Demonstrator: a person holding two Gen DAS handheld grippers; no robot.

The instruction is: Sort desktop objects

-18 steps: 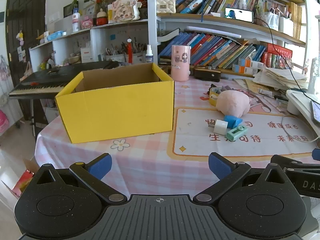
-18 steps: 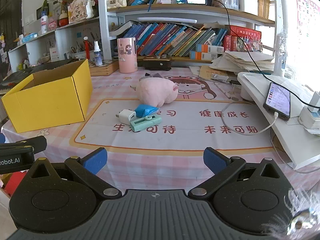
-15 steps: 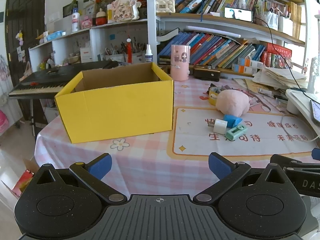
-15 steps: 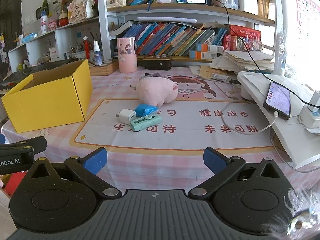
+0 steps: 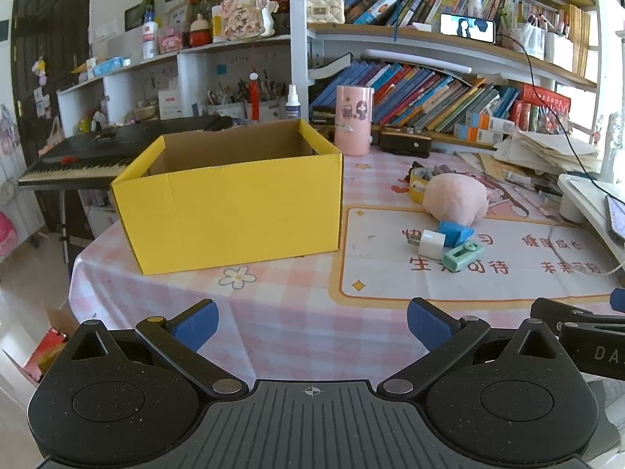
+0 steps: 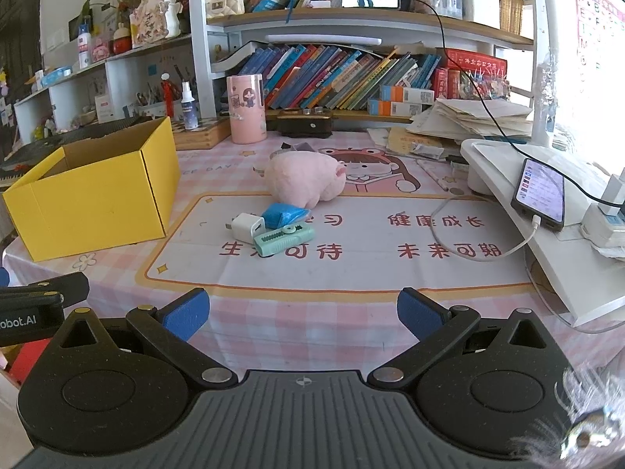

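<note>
An open yellow cardboard box point(image 5: 234, 203) point(image 6: 97, 191) stands on the left of the table; its inside is mostly hidden. On the mat lie a pink plush toy point(image 5: 455, 199) point(image 6: 304, 178), a white charger plug point(image 5: 429, 243) point(image 6: 246, 226), a blue wedge-shaped object point(image 5: 453, 232) point(image 6: 283, 213) and a mint green stapler-like object point(image 5: 463, 254) point(image 6: 283, 236). My left gripper point(image 5: 312, 322) is open and empty near the table's front edge, before the box. My right gripper point(image 6: 302, 314) is open and empty, short of the small objects.
A pink cylinder cup point(image 5: 353, 119) point(image 6: 247, 113) and a dark case point(image 6: 304, 121) stand at the back before shelves of books. A white stand point(image 6: 547, 219) holds a phone point(image 6: 541, 193) with a white cable point(image 6: 480, 252) at the right. A tape roll point(image 5: 420, 183) lies behind the plush. A keyboard point(image 5: 78, 160) is left of the table.
</note>
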